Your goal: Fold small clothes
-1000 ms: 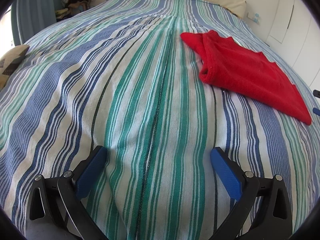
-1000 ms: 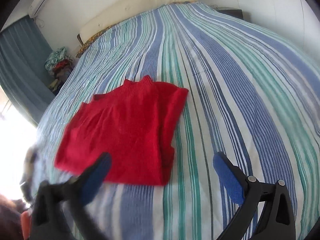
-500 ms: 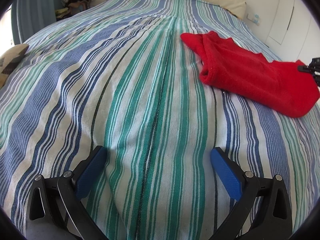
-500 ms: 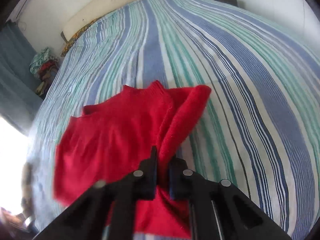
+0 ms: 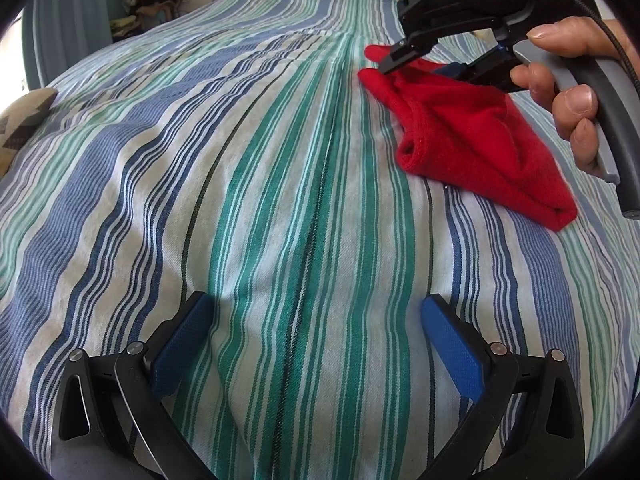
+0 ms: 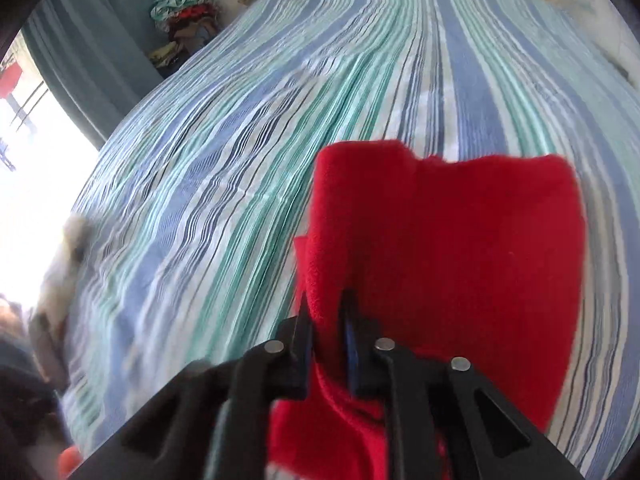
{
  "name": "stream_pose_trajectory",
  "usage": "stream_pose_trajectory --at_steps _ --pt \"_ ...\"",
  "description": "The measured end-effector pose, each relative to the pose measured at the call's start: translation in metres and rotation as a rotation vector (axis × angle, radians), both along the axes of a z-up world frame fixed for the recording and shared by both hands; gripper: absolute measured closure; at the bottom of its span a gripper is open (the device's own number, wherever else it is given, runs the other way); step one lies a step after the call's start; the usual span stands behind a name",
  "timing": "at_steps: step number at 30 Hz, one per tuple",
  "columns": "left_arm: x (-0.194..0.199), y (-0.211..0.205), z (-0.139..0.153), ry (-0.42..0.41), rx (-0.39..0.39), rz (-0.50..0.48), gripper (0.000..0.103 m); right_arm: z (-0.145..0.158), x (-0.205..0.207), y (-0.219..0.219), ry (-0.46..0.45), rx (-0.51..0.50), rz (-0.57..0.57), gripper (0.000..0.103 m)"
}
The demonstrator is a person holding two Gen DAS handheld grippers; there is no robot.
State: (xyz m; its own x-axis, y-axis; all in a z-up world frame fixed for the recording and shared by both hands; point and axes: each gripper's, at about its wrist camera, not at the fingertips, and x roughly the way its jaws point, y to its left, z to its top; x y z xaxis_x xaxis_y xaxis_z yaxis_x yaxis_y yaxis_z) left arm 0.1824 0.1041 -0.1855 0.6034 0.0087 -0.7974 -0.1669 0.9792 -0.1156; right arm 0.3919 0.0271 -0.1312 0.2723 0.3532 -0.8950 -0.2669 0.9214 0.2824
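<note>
Folding is clearly mid-step: the right tongs (image 6: 326, 344) are pinched tight on an edge of the red top (image 5: 476, 140), with the fabric bunched up between the two fingers and a flap lifted over the rest of the garment. The left tongs (image 5: 316, 344) are spread wide with nothing in them, hovering low over bare bedspread (image 5: 240, 200).

What matters for the next move: from the left tongs the red top lies ahead and off to the right, well apart, with its long axis running diagonally away from them. So the right hand (image 5: 572, 92) is by far the nearer one, it's already on the garment. My guess is the right side carries the flap across while the left either comes over to pin the far side or just waits.

Surface is a soft bed with a blue, green and white striped cover, a bit rumpled, so the top could drag or slip rather than crease cleanly. Room-wise there's a pile of clothes (image 6: 184, 12) in the far corner by a curtain (image 6: 92, 64), and a bright window on the left side.
</note>
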Motion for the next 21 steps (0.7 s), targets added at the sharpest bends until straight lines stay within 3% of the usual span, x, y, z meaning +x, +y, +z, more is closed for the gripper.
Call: stream_pose_trajectory --at_steps 2,4,6,7,10,12,13,15,18,19,20,21 --pt "0.0 0.0 0.0 -0.001 -0.002 0.0 0.0 -0.009 -0.002 -0.008 0.082 0.14 -0.001 0.051" --pt "0.0 0.0 0.0 0.001 0.001 0.0 0.0 0.001 -0.006 -0.03 0.116 0.372 -0.014 0.04" --pt "0.001 0.0 0.0 0.004 0.007 0.0 0.0 0.017 -0.008 -0.053 0.116 0.491 -0.017 0.04" --pt "0.001 0.0 0.0 0.005 0.01 -0.001 0.0 0.026 -0.01 -0.062 0.089 0.466 -0.016 0.04" --pt "0.002 -0.001 0.0 0.005 0.01 -0.002 0.0 0.041 -0.025 -0.063 -0.012 0.203 0.115 0.04" --pt "0.002 -0.001 0.0 0.006 0.012 -0.002 0.0 0.035 -0.045 -0.055 -0.02 0.118 0.223 0.037" --pt "0.002 -0.001 0.0 0.006 0.013 -0.002 0.0 0.027 -0.053 -0.051 -0.016 0.072 0.255 0.032" --pt "0.001 -0.001 0.0 0.004 0.01 -0.003 0.0 0.013 -0.064 -0.04 -0.028 -0.017 0.291 0.032" --pt "0.0 0.0 0.0 -0.002 0.002 -0.003 0.0 0.01 -0.078 -0.029 -0.144 -0.041 0.333 0.043" --pt "0.0 0.001 0.0 -0.002 0.0 -0.003 0.0 0.009 -0.084 -0.021 -0.18 -0.05 0.368 0.054" --pt "0.0 0.001 0.0 -0.002 0.0 -0.002 0.0 0.005 -0.085 -0.012 -0.203 -0.101 0.397 0.081" --pt "0.0 0.001 0.001 -0.002 0.0 -0.002 0.0 -0.002 -0.088 -0.004 -0.213 -0.179 0.423 0.096"
